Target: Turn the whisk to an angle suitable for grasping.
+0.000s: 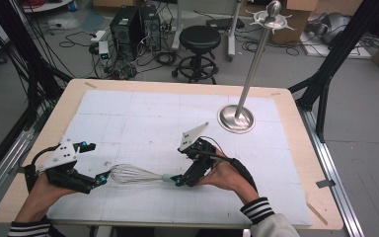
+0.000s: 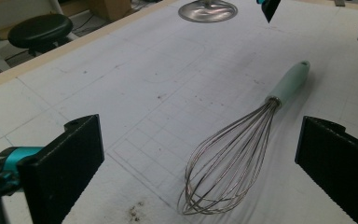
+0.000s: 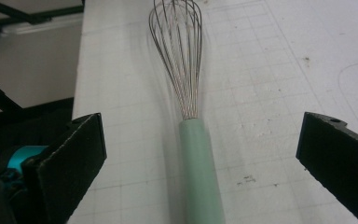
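Whisk between two spread grippers

Whisk [image 1: 137,174] lies flat on the white mat [image 1: 143,113], its pale green handle [image 3: 199,172] running up between the wide-open jaws of the right gripper [image 1: 178,181], touching neither. Its wire head points at the left gripper [image 1: 100,178], whose jaws also stand spread, empty, just short of the wires. Farther off beyond the right gripper stands a metal stand [image 1: 236,118].

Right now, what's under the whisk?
The whisk lies flat on the white gridded mat covering the wooden table. Through its wires the mat shows; what's beneath the mint handle is covered.
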